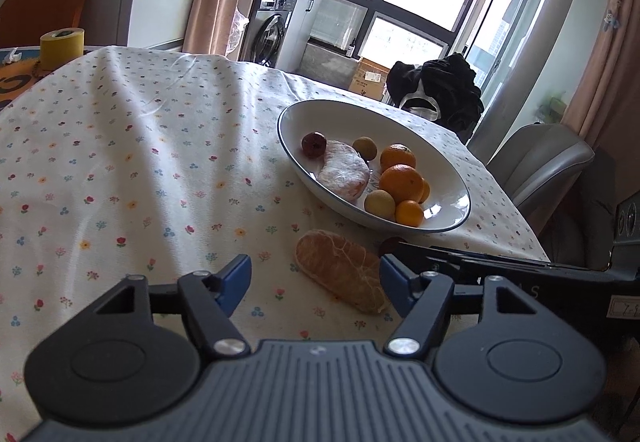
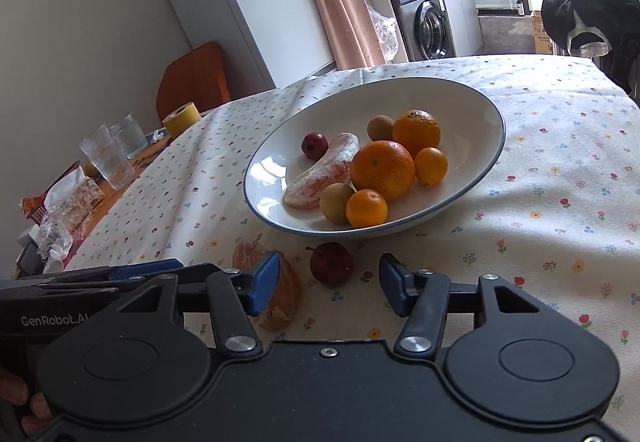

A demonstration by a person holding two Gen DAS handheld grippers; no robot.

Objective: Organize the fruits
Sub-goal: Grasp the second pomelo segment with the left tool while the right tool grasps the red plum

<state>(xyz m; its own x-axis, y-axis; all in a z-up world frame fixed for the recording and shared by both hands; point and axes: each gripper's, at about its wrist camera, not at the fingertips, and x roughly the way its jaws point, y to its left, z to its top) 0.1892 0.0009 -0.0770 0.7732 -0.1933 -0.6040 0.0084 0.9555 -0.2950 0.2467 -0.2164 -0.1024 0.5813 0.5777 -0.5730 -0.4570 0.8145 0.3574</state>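
Observation:
A white bowl (image 1: 448, 220) (image 2: 480, 98) with a dark rim holds several oranges (image 2: 383, 169), small yellow-green fruits, a dark red fruit and a peeled pomelo wedge (image 2: 320, 178). On the flowered cloth in front of it lie a second peeled wedge (image 1: 340, 270) (image 2: 285, 292) and a small dark red fruit (image 2: 331, 263) (image 1: 391, 244). My left gripper (image 1: 316, 282) is open, the wedge lying between its blue fingertips nearer the right one. My right gripper (image 2: 328, 284) is open just short of the red fruit. The right gripper's body (image 1: 520, 274) shows at the left view's right edge.
A yellow tape roll (image 1: 62, 46) (image 2: 182, 118), glasses (image 2: 108, 156) and wrappers (image 2: 68, 210) sit at the table's left end. A grey chair (image 1: 540, 162) and one draped in black cloth (image 1: 440, 90) stand on the far side. An orange chair (image 2: 192, 78) is by the wall.

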